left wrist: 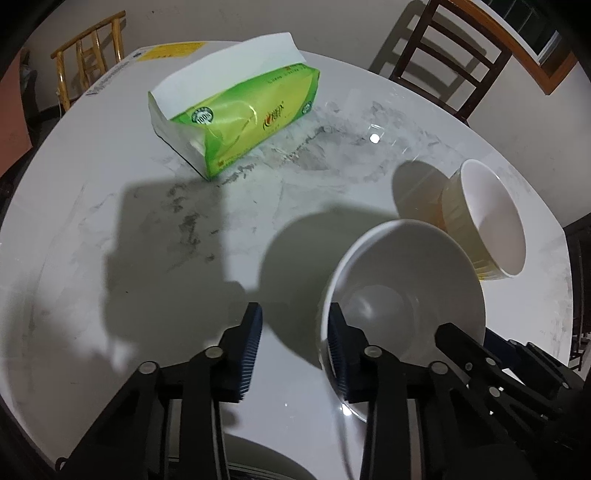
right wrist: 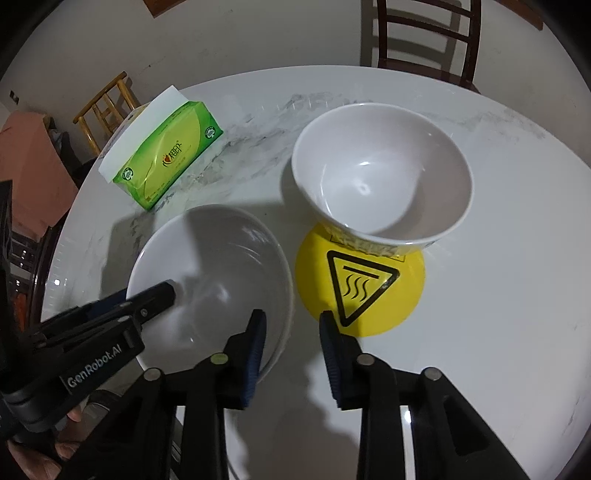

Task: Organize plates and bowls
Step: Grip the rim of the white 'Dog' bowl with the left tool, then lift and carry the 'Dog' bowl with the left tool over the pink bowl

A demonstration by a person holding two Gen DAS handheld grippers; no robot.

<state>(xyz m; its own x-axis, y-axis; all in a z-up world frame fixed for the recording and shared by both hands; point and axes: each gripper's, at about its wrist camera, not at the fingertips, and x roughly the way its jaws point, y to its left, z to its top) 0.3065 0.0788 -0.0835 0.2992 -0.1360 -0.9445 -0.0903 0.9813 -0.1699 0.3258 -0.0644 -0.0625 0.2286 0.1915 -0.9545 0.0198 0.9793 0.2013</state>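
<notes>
A plain white bowl sits on the round marble table. My left gripper straddles the bowl's left rim, with one finger inside, one outside and a gap left between them. My right gripper straddles the opposite rim the same way, its pads apart from the wall. A second bowl, white inside and yellow-patterned outside, stands just beyond on a yellow heat-warning sticker.
A green tissue pack lies toward the table's far left. A dark wooden chair stands behind the table and a bamboo chair at the far left. A hand holds the left gripper.
</notes>
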